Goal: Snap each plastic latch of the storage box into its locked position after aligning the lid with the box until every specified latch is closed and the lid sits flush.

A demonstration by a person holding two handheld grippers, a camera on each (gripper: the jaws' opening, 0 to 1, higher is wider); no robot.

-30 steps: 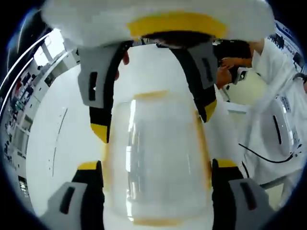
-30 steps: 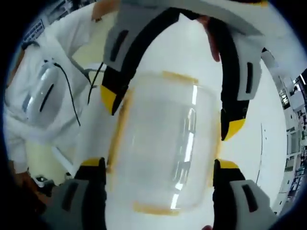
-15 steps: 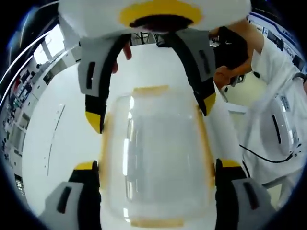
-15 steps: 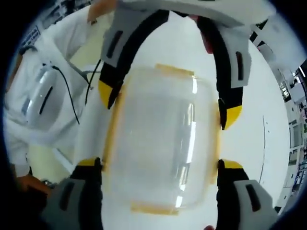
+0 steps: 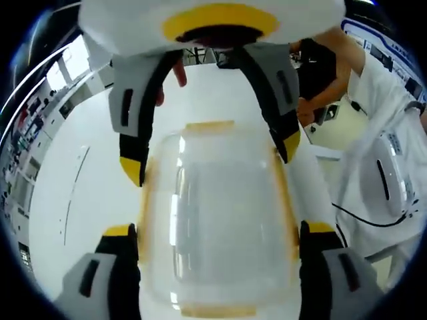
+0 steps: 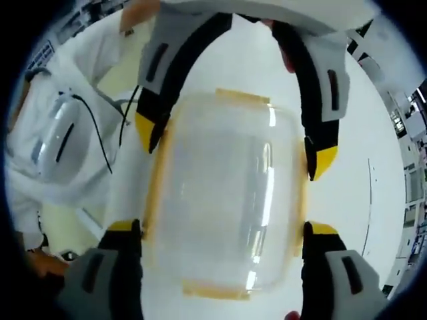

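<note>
The clear storage box point(image 5: 217, 217), lid point(image 6: 227, 200) on, lies on the white bench point(image 5: 87, 200), long axis running between the facing, spread-jawed left hand-held gripper point(image 5: 217, 233) and right hand-held gripper point(image 6: 223, 230).

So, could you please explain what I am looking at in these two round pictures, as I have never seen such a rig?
A person holds a two-jaw gripper in each hand, and each carries a fisheye camera looking along its own jaws. In the left gripper view, the left gripper rises from the bottom, its jaws wide open either side of a clear storage box with yellow latches around its lid, lying on a white table. The right gripper faces it from the top, also open across the box. The right gripper view shows the same scene from the opposite end. Neither gripper looks clamped on anything. Another person in a white coat stands beside the table.
</note>
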